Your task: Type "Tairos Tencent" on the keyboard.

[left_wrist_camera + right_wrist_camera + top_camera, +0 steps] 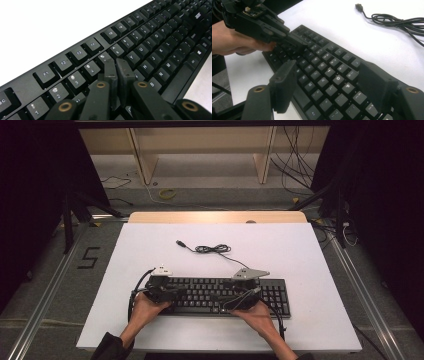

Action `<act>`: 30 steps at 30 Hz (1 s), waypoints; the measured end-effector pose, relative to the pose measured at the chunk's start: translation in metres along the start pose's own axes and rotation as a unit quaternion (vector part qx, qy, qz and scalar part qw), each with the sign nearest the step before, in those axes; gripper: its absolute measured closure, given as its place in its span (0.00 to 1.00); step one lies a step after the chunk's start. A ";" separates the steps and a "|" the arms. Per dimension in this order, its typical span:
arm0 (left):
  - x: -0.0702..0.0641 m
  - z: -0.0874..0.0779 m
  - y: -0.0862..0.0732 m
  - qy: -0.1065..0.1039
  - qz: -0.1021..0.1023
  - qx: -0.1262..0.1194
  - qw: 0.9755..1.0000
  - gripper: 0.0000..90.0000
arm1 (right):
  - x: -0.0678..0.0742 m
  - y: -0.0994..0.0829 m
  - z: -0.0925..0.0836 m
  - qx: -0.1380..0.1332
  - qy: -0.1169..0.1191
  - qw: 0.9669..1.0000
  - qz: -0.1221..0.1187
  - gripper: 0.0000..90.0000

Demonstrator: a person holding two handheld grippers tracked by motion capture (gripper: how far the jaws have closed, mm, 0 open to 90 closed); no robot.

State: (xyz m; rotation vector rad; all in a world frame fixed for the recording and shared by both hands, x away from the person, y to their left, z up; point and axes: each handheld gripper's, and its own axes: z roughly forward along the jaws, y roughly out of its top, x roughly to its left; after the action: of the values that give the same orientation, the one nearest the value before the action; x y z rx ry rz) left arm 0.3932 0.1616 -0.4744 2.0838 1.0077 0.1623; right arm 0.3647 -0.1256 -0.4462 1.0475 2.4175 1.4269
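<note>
Over the left half of the keyboard [225, 295], the left gripper [116, 65] has its jaws nearly pinched together, nothing between them, tips down by the 5/6 keys. The right gripper [327, 82] hangs wide open over the right-hand letter keys. Keyboard's flat on the white table [150, 250], its cable [212, 249] coiled behind it.

One keyboard [225, 295], one coiled cable [212, 249], two tools.
</note>
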 end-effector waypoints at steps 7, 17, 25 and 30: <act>-0.001 -0.005 0.001 -0.010 -0.005 -0.009 1.000 0.87 | 0.000 0.000 0.000 0.000 -0.002 1.000 -0.001 0.36; -0.001 -0.013 0.001 -0.030 -0.014 -0.031 0.999 0.66 | -0.001 0.000 0.002 0.000 -0.004 1.000 0.000 0.36; 0.000 -0.020 0.000 -0.031 -0.028 -0.047 0.998 0.45 | -0.002 0.000 0.003 0.000 -0.007 1.000 0.000 0.37; 0.002 -0.025 -0.001 -0.033 -0.034 -0.056 0.997 0.39 | -0.003 0.001 0.005 0.001 -0.008 1.000 0.001 0.38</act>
State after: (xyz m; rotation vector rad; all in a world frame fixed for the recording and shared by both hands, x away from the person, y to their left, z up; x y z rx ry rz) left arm 0.3831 0.1784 -0.4591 1.9392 1.0051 0.1113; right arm 0.3692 -0.1239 -0.4486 1.0576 2.4086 1.4101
